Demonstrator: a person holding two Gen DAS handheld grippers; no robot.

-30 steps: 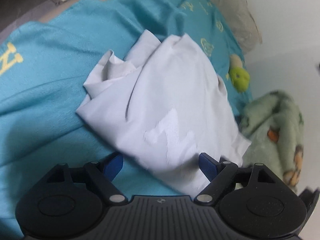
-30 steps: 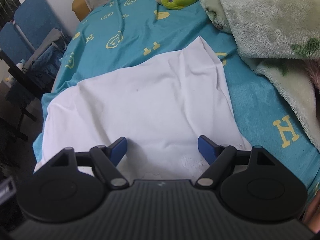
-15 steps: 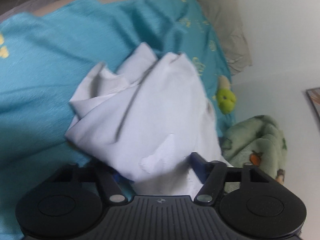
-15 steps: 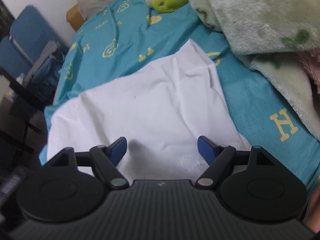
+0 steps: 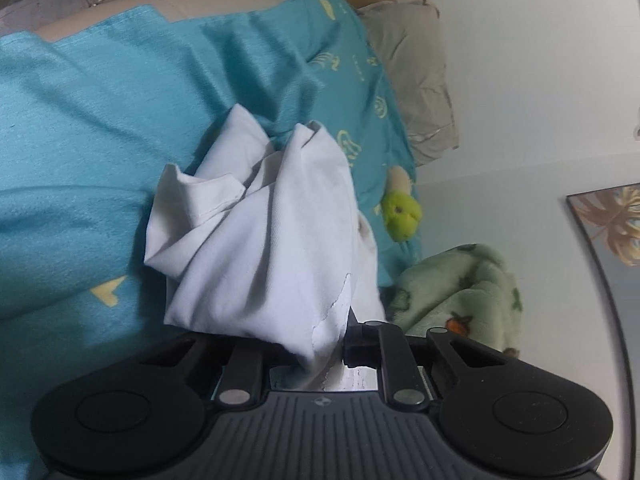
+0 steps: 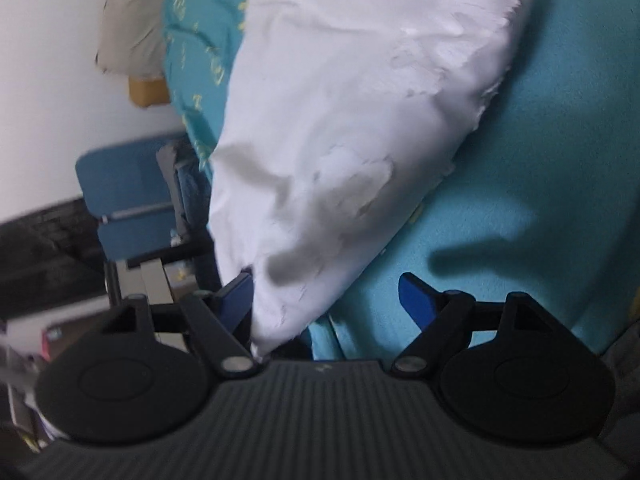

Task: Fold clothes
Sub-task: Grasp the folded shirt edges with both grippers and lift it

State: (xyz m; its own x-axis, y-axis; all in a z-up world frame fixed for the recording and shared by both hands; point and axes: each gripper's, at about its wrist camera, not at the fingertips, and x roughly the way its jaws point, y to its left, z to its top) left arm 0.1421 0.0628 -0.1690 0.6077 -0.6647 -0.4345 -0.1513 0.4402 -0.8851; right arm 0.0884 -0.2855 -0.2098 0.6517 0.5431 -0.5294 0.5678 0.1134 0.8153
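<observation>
A white garment [image 5: 272,248] lies bunched on the teal bedsheet [image 5: 80,140], with a cracked white print near its close edge. My left gripper [image 5: 320,354] is at that edge. Its jaws are closing, the cloth is pinched between them, and the folds cover the left finger. In the right wrist view the same white garment [image 6: 352,120] spreads over the teal bedsheet [image 6: 540,200] in a tilted picture. My right gripper [image 6: 326,300] stands open at a lower corner of the cloth. That corner lies against the left blue pad [image 6: 236,296] and the right blue pad [image 6: 416,300] is over bare sheet.
A grey pillow [image 5: 416,80] lies at the head of the bed. A green plush toy [image 5: 400,216] and a green fleece blanket [image 5: 460,288] lie by the wall. A framed picture [image 5: 608,220] hangs there. A blue chair [image 6: 128,200] stands beside the bed.
The left jaws have closed from wide open onto the garment's near edge, gathering the cloth. The right gripper has rolled hard and dropped toward a corner of the garment, staying open.
</observation>
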